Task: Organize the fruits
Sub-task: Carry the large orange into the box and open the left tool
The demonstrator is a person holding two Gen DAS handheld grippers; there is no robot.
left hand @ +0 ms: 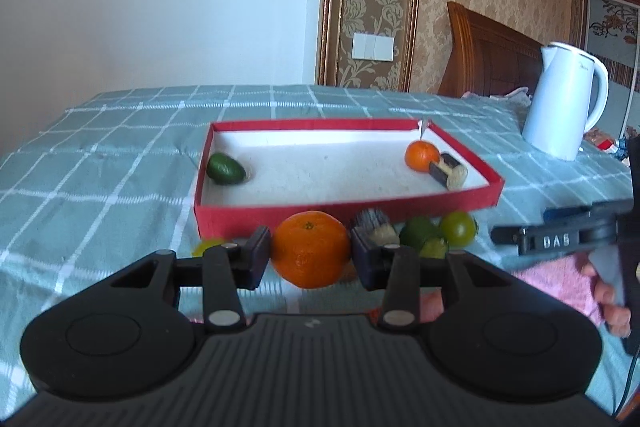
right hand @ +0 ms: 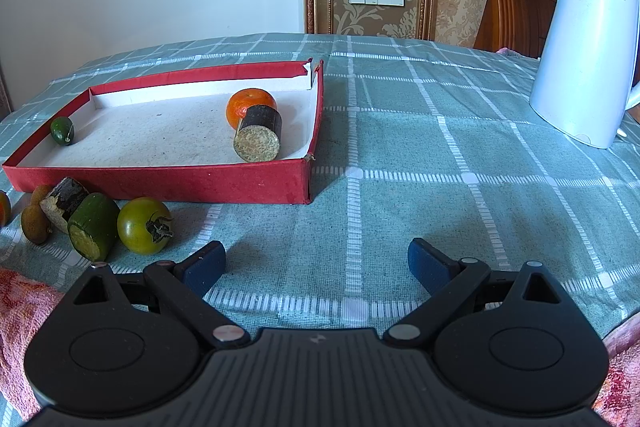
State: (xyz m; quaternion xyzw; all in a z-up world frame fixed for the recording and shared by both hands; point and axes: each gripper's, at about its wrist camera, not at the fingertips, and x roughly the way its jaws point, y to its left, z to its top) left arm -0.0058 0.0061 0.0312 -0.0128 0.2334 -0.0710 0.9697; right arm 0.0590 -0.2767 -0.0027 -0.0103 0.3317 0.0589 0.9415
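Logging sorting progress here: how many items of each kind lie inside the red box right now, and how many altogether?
round orange mandarin: 1
dark-skinned cut cane piece: 1
small dark green oval fruit: 1
Total inside the red cardboard box: 3

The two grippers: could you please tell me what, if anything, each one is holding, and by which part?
The left gripper holds the round orange mandarin by its two opposite sides, at its widest part. The right gripper stands open and holds nothing.
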